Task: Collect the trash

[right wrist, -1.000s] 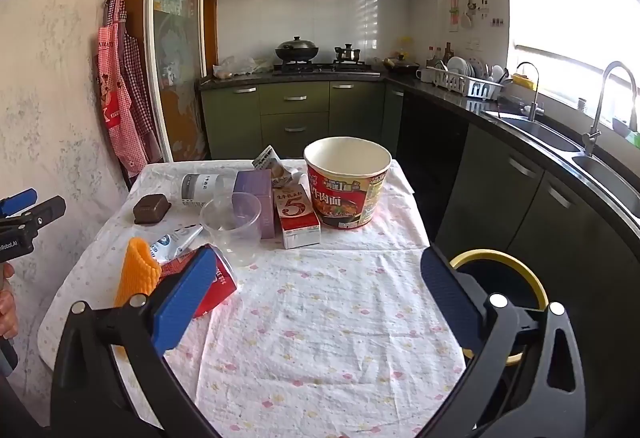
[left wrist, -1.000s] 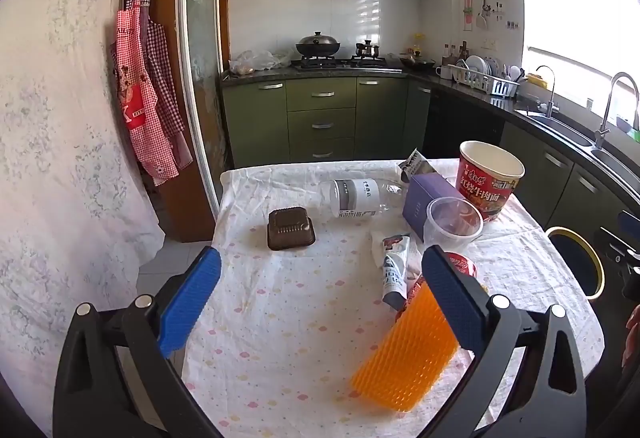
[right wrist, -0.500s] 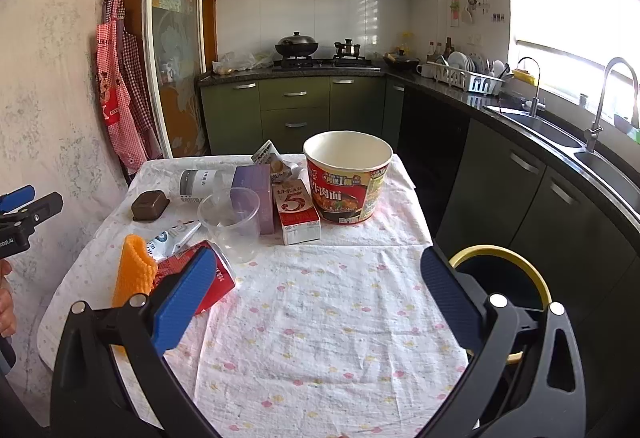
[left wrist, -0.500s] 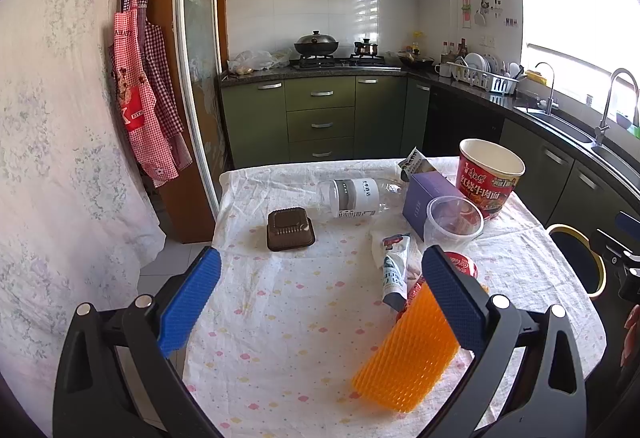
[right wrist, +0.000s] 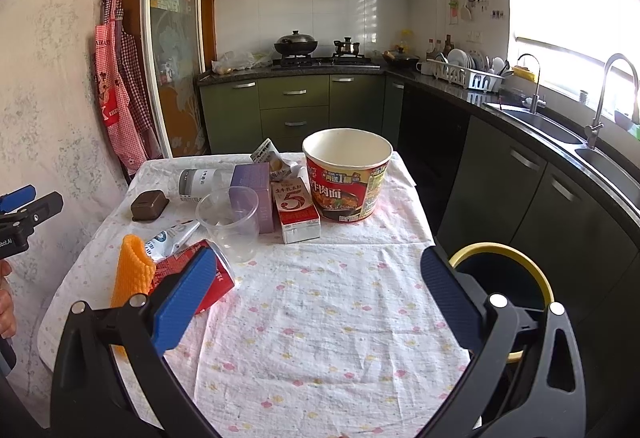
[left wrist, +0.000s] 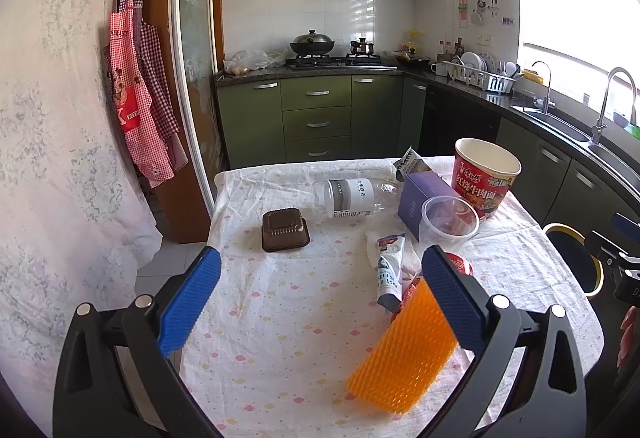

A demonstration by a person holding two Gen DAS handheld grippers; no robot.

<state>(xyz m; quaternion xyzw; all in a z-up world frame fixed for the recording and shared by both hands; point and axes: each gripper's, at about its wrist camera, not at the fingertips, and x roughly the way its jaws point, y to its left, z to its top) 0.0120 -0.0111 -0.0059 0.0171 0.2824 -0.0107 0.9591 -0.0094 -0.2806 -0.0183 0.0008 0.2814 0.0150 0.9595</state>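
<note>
Trash lies on a cloth-covered table [left wrist: 288, 322]: a brown plastic box [left wrist: 285, 230], a clear bottle [left wrist: 352, 196] on its side, a purple box [left wrist: 418, 198], a clear cup [left wrist: 450, 218], a red noodle cup [right wrist: 346, 174], a milk carton [right wrist: 296, 214], a toothpaste tube [left wrist: 390, 278], a red can [right wrist: 222, 274] and an orange mesh sleeve [left wrist: 404, 354]. My left gripper [left wrist: 320, 298] hovers open over the table's near left end, its right finger above the mesh sleeve. My right gripper [right wrist: 316, 296] hangs open over the near right part of the cloth, holding nothing.
A round bin with a yellow rim [right wrist: 500, 250] stands on the floor to the right of the table. Dark green kitchen cabinets [right wrist: 296, 106] and a counter with a sink [right wrist: 540, 118] run behind and along the right. Aprons [left wrist: 136, 94] hang on the left wall.
Both views have drifted only a little. Nothing on the table has moved, and both grippers have stayed open.
</note>
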